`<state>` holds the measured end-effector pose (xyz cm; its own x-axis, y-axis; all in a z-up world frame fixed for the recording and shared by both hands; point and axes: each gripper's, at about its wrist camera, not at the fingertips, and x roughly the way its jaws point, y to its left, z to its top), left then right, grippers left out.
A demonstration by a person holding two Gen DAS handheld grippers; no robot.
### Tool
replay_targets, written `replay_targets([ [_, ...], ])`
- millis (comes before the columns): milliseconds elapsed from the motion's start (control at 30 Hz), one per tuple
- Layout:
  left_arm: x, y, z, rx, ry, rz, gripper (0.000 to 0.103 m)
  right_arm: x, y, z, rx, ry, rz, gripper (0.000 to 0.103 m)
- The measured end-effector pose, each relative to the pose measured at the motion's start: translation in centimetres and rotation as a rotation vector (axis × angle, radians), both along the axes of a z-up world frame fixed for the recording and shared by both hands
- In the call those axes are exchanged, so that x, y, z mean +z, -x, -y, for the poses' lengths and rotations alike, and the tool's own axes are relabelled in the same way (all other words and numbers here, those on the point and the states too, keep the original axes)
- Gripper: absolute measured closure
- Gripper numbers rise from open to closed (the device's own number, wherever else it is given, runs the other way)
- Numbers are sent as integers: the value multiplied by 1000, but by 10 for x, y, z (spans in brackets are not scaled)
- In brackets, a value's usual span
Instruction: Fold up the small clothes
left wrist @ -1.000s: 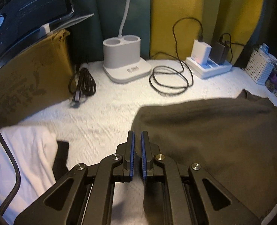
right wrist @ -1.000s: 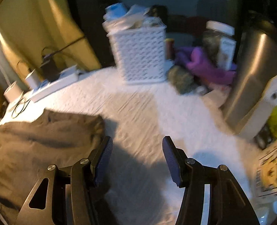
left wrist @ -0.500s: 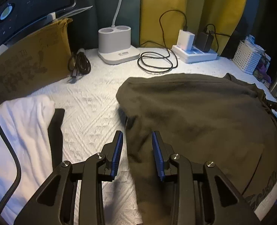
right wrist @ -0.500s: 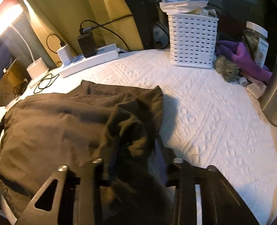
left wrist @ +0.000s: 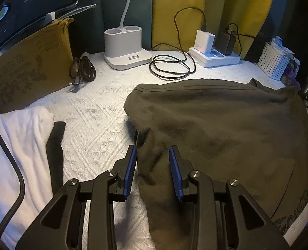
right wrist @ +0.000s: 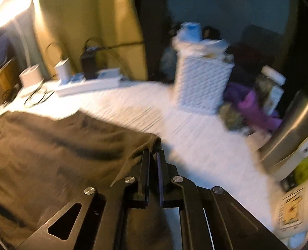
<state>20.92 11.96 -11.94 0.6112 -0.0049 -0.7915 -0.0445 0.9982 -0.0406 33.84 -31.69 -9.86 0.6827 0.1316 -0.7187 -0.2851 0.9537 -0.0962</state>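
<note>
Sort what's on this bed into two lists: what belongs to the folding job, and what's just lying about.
Part of the job:
- dark olive garment
- right gripper, shut on its corner
- left gripper, open over its near edge

Lying about:
- lamp base
- coiled black cable
- power strip
- white basket
- cardboard box
- white cloth

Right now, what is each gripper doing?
Left gripper: open, around the edge of the brown shirt.
Right gripper: shut on the brown shirt's corner.
</note>
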Motion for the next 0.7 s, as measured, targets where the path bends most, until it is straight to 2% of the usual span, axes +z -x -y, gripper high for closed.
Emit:
replay_targets([
  [100, -2, -4, -3, 15, -14, -4, 71, -1, -15, 8, -11, 14, 6, 97],
  [233, -8, -11, -10, 55, -23, -32, 71, -42, -41, 4, -5, 79, -90, 97],
  [333, -4, -7, -10, 55, -28, -32, 71, -45, -38, 1, 3, 114, -56, 96],
  [433, 0, 4, -12, 57, -34, -29, 71, -44, -35, 7, -19, 106, -60, 88],
  [467, 3, 11, -12, 59, -38, -25, 71, -42, -33, 10, -32, 117, -55, 79],
  [500, 5, 16, -13, 59, -41, -20, 71, -41, -30, 14, -55, 135, -47, 64],
  [533, 6, 22, -13, 60, -42, -16, 70, -40, -27, 19, -76, 145, -41, 45],
  [567, 8, 29, -14, 62, -42, -11, 65, -40, -23, 22, -92, 142, -39, 36],
  [600, 10, 38, -15, 66, -41, -6, 58, -40, -18, 26, -102, 131, -37, 32],
  [700, 16, 62, -18, 76, -35, 13, 56, -38, 1, 37, -104, 108, -46, 32],
])
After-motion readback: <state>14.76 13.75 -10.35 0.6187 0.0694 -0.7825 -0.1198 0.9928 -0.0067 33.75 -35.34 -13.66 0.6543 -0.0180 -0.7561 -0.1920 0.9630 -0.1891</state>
